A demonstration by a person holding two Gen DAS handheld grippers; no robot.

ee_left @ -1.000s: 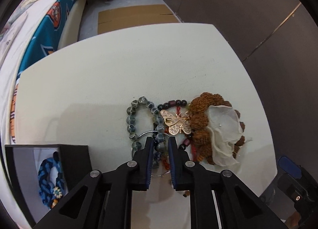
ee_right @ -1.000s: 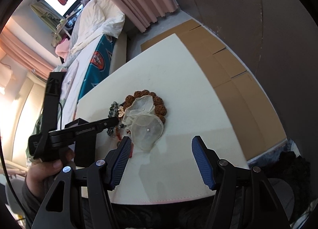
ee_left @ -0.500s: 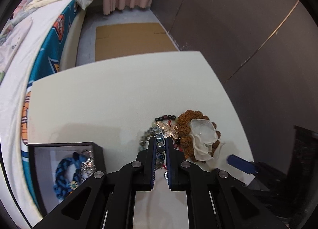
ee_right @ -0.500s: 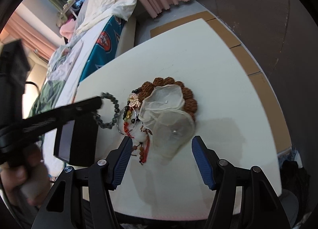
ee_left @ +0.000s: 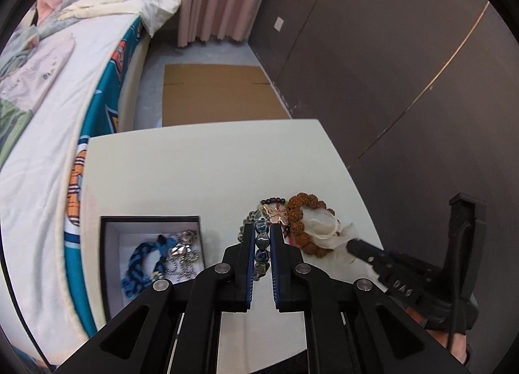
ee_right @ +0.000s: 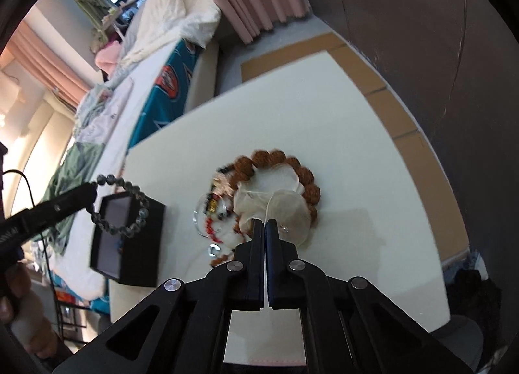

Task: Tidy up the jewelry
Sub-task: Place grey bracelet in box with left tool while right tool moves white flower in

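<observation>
Grip on the grey bead bracelet (ee_left: 262, 246) is firm: my left gripper (ee_left: 262, 237) has its fingers nearly together w/ a few beads pinched between the blue pads, rest of the loop hanging free. From the right wrist cam that bracelet (ee_right: 125, 203) dangles in the air above the black jewelry box (ee_right: 129, 241), off the table (ee_right: 324, 114).

Box (ee_left: 110, 244) sits at the table's left edge, lid off; inside lie a blue braided bracelet (ee_left: 142, 260) and a silver chain piece (ee_left: 183, 250), touching each other.

My right gripper (ee_right: 265, 226) is closed, fingers pressed together on the edge of the sheer white fabric flower (ee_right: 285, 208). Can't tell how much fabric is caught. Flower rests on the brown seed-bead bracelet (ee_right: 279, 163), which lies flat on the table. Just left of it: gold butterfly brooch (ee_left: 275, 213), dark bead strand, red bits, clear ring (ee_right: 202, 218), all in one tangled pile.
</observation>
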